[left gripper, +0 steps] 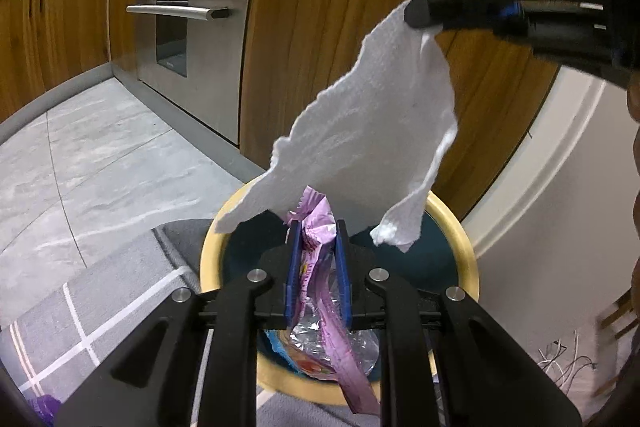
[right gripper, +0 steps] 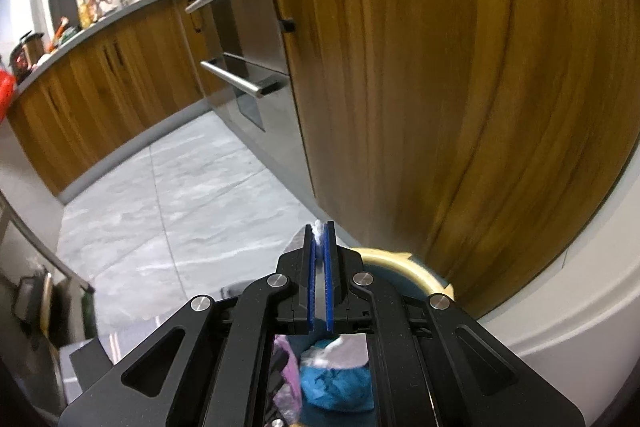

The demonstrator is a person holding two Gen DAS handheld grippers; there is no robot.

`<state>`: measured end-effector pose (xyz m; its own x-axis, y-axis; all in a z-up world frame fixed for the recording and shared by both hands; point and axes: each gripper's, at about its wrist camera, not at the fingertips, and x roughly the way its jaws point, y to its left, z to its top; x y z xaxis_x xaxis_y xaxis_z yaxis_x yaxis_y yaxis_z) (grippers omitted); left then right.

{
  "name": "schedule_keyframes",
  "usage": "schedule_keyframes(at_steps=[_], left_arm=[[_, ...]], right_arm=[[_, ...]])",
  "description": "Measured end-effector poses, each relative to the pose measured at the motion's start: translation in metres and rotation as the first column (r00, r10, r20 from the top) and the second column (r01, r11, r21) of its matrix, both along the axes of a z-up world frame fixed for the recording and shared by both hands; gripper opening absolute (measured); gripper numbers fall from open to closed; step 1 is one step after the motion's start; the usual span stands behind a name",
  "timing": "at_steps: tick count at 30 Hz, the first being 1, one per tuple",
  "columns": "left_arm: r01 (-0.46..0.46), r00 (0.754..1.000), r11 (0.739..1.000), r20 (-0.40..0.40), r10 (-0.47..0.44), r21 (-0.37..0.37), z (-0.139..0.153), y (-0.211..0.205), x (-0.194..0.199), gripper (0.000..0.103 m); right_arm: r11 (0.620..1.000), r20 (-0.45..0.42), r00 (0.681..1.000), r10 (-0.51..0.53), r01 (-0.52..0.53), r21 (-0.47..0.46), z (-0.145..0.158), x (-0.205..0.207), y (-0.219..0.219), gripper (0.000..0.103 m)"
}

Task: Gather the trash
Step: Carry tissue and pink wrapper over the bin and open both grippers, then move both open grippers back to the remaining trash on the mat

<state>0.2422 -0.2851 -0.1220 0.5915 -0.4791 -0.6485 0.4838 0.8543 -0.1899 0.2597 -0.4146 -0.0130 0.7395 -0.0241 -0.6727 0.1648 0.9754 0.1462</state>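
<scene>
Purple foil wrapper (left gripper: 318,259) sits crumpled between the blue pads of the left gripper (left gripper: 318,247), whose fingers are clamped on it from both sides; its crinkled top pokes out past the fingertips and a long tail hangs down behind them. Directly beyond and below those fingertips is the bin (left gripper: 466,247), a round container with a pale yellow rim and a dark teal inside, standing on the floor against a wooden cabinet (left gripper: 340,27). Holding the wrapper over the opening looks deliberate: once the fingers part, it should fall inside rather than onto the grey checked rug (left gripper: 80,307) to the left of the fingers.

White paper towel (left gripper: 372,131) hangs from the right gripper (left gripper: 424,17), pinched by one upper corner so the torn sheet drapes down freely, its lower edge dangling just over the bin's mouth and just beyond the left fingertips. In the right wrist view the right fingers are pressed nearly together, with only a tuft of white paper showing at their tips, and the yellow rim curves just to the right of them.

Both pieces seem ready to be dropped. The towel is light and broad, so it may drift or catch on the rim.
</scene>
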Motion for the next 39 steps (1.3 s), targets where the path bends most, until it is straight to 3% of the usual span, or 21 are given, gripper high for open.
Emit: schedule_keyframes(at_steps=[8, 13, 21, 24, 28, 30, 32, 34, 39], left_arm=[[-0.003, 1.000, 1.000, -0.007, 0.003, 0.019, -0.005, -0.003, 0.006, 0.017], [-0.014, 1.000, 0.999, -0.012, 0.015, 0.040, -0.007, 0.001, 0.005, 0.043], [-0.046, 0.999, 0.998, -0.018, 0.047, 0.035, -0.005, 0.022, -0.005, 0.053], [-0.054, 0.998, 0.997, -0.015, 0.055, 0.056, -0.004, 0.029, -0.008, 0.058], [-0.074, 0.997, 0.995, -0.001, 0.074, 0.072, -0.001, 0.041, -0.013, 0.069], [-0.085, 0.996, 0.993, 0.008, 0.085, 0.083, 0.002, 0.045, -0.015, 0.076], [-0.103, 0.995, 0.990, 0.020, 0.101, 0.092, 0.006, 0.051, -0.019, 0.086], [-0.124, 0.992, 0.987, 0.038, 0.121, 0.099, 0.009, 0.057, -0.024, 0.097], [-0.142, 0.989, 0.980, 0.069, 0.134, 0.138, 0.022, 0.070, -0.036, 0.097]], right_arm=[[1.000, -0.041, 0.999, 0.003, -0.002, 0.010, -0.011, 0.005, -0.004, 0.005], [1.000, -0.051, 0.999, 0.007, -0.006, 0.022, -0.013, 0.004, -0.004, 0.005], [0.999, -0.072, 0.997, 0.003, 0.000, 0.032, -0.017, 0.007, -0.005, 0.009], [1.000, -0.077, 0.997, 0.000, 0.002, 0.029, -0.018, 0.008, -0.004, 0.019], [0.999, -0.064, 0.998, 0.004, -0.001, 0.035, -0.015, 0.006, -0.002, 0.041], [0.999, -0.056, 0.998, 0.006, -0.004, 0.037, -0.014, 0.005, 0.000, 0.055], [0.999, -0.047, 0.999, 0.008, -0.006, 0.043, -0.012, 0.004, 0.001, 0.082], [0.999, -0.032, 0.999, 0.013, -0.012, 0.048, -0.010, 0.002, 0.003, 0.092], [0.999, -0.017, 1.000, 0.017, -0.016, 0.045, -0.007, 0.001, 0.005, 0.095]])
